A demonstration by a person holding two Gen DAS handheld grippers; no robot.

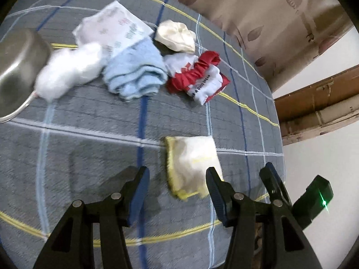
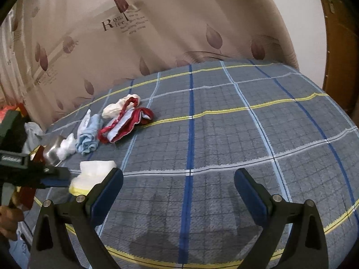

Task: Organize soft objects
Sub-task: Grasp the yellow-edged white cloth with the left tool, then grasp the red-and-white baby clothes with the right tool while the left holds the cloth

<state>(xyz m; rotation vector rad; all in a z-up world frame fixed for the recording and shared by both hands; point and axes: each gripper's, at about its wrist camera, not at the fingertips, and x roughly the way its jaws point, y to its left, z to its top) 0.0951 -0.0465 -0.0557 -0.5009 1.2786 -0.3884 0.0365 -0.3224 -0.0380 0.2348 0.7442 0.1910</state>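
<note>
Left gripper (image 1: 177, 192): jaws apart, empty, above yellow-edged cloth (image 1: 193, 163), lower centre; right gripper (image 2: 178, 192): wide open, empty. Advice: straddle cloth's near edge before closing.

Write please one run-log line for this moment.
left claw: open, empty, above yellow-edged cloth | right claw: open, empty | soft pile: unsorted | metal bowl: beside pile
</note>
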